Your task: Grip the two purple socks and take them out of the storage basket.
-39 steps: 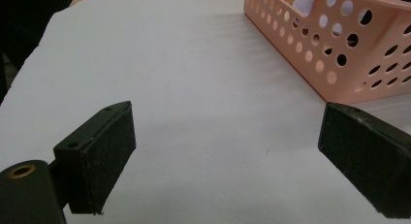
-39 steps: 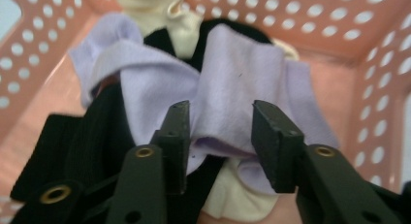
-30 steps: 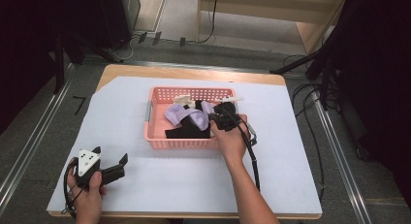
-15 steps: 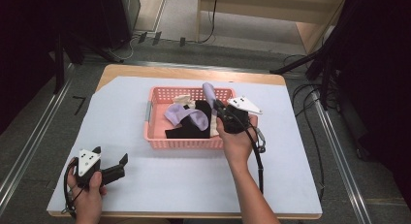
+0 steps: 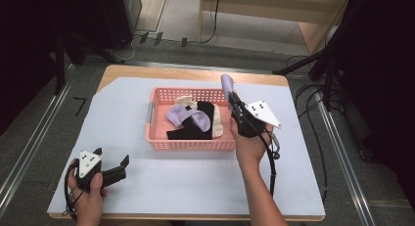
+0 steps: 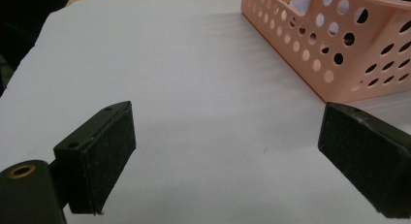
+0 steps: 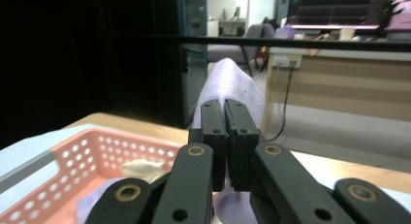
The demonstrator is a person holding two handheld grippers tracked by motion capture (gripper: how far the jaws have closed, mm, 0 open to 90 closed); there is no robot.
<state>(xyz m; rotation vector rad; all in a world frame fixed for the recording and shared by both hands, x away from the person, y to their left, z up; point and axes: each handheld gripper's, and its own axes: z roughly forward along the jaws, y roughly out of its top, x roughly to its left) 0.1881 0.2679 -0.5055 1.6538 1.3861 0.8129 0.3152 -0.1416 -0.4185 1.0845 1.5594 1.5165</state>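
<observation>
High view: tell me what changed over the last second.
The right tool, shut on a lilac sock, lifted it up out of the pink basket and carried it towards the basket's right end. The left tool stayed open on the white mat; the basket and the socks left in it have not moved.

text: none legible
labels/brands: none made out
grey plates on grippers: dot marks only, no characters read
</observation>
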